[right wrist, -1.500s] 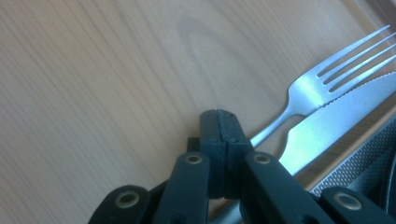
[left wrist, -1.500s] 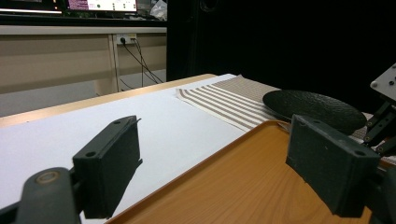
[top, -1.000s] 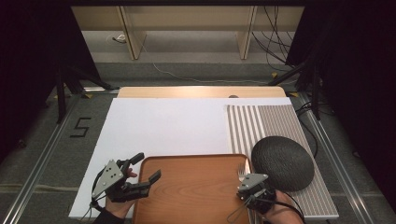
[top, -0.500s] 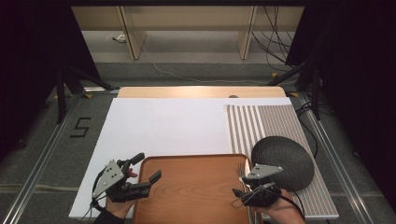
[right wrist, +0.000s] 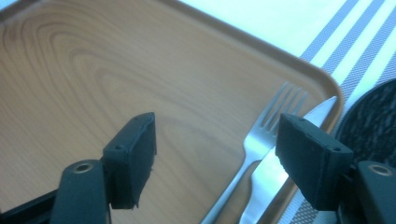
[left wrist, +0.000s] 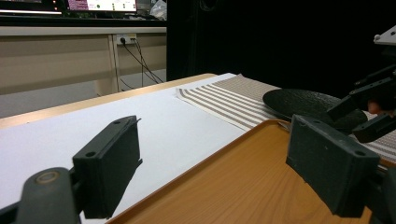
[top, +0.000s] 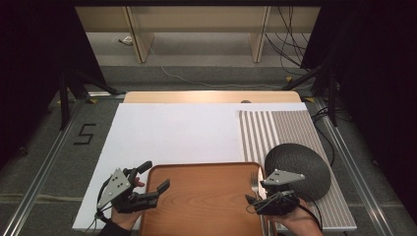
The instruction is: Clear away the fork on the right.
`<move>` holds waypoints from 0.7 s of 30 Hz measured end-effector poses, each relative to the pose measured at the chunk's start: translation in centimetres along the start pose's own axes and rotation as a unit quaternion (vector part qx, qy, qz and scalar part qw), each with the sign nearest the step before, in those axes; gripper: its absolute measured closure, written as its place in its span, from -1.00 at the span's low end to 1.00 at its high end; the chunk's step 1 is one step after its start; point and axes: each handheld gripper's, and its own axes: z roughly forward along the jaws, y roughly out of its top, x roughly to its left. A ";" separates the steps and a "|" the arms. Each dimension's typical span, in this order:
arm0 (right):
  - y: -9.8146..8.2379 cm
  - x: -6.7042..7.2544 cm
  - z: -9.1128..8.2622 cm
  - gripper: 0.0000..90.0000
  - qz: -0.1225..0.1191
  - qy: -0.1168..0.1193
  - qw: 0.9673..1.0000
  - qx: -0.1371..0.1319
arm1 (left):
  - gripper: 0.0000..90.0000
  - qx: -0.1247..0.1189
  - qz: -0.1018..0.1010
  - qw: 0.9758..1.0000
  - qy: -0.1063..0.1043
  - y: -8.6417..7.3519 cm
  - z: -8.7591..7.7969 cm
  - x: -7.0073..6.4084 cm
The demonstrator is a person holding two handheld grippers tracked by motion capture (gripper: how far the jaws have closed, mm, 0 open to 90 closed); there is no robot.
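Observation:
A wooden tray (top: pixel 206 201) lies at the near edge of the table. A fork (right wrist: pixel 264 135) and a knife (right wrist: pixel 285 154) lie side by side along the tray's right rim; the fork (top: pixel 254 181) also appears from above. My right gripper (right wrist: pixel 222 156) hovers low over them. Its jaws have just been opening and now stand wide, with the cutlery between them near the right jaw, untouched. From above, the right gripper (top: pixel 256 200) sits at the tray's right edge. My left gripper (top: pixel 155 176) is open over the tray's left rim with nothing in it; in the left gripper view, this gripper (left wrist: pixel 222 163) points across the tray (left wrist: pixel 243 182).
A dark round plate (top: pixel 297 169) rests on a striped placemat (top: pixel 285 130) right of the tray. A white sheet (top: pixel 177 132) covers the table beyond the tray. The table's far wooden edge (top: pixel 211 96) borders a floor with cables.
The right gripper's jaws have gone from nearly shut to wide open, and it shifted slightly up and to the right. The left gripper has not moved.

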 end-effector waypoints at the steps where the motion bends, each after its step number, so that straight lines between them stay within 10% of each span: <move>1: 0.0 -0.1 -0.1 -0.35 0.002 -0.001 1.000 -0.003 | -0.62 0.000 0.000 1.000 0.000 0.0 0.0 0.0; 21: -0.1 -2.2 -2.3 -0.42 0.059 -0.040 0.995 -0.074 | -0.62 -0.001 0.000 1.000 -0.002 0.0 0.0 0.0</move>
